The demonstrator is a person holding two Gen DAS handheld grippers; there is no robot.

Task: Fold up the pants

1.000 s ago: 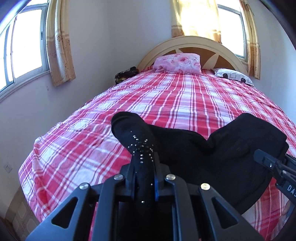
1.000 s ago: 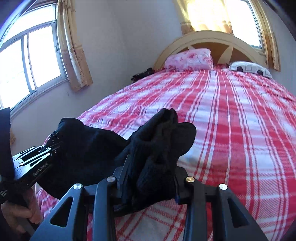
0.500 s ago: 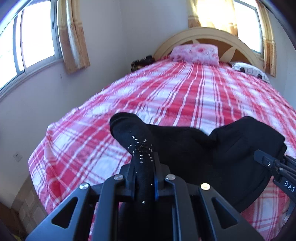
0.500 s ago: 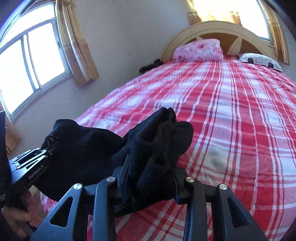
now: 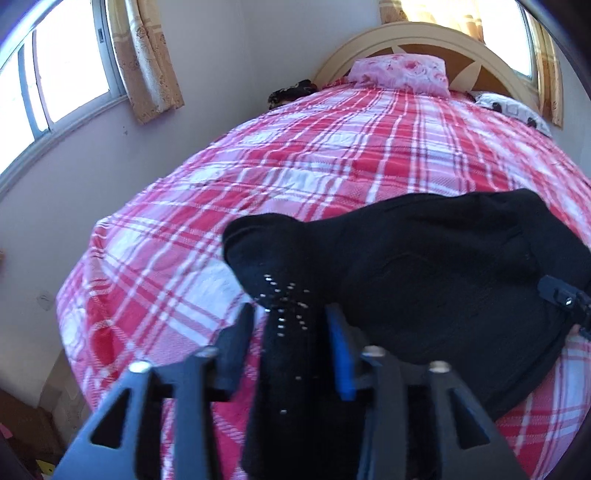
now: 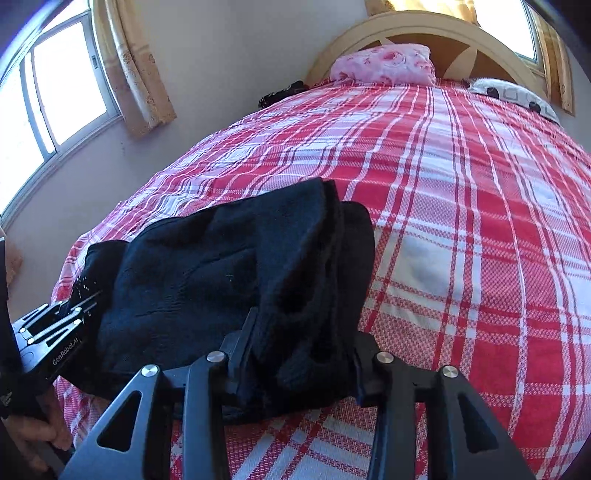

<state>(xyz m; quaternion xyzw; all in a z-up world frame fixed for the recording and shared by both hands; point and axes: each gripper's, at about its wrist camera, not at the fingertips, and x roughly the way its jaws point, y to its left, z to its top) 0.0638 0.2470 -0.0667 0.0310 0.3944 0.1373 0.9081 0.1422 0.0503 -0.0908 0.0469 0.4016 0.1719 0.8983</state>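
pants (image 5: 436,266) on bed (image 5: 332,155) near foot, pillows (image 5: 400,70) behind at headboard (image 5: 476,40)

I see strong daylight pouring in from the window (image 5: 55,70) at the upper left of both frames and from a second window (image 6: 517,26) at the upper right — both blown out to white. The curtain (image 5: 436,11) at top centre glows yellow. The plaid bedspread (image 6: 480,221) is evenly lit and sharp in the right view; the left view is smeared with motion blur. The black pants (image 5: 443,266) lose nearly all detail. Fisheye bending curves the walls, and the corners go dark.
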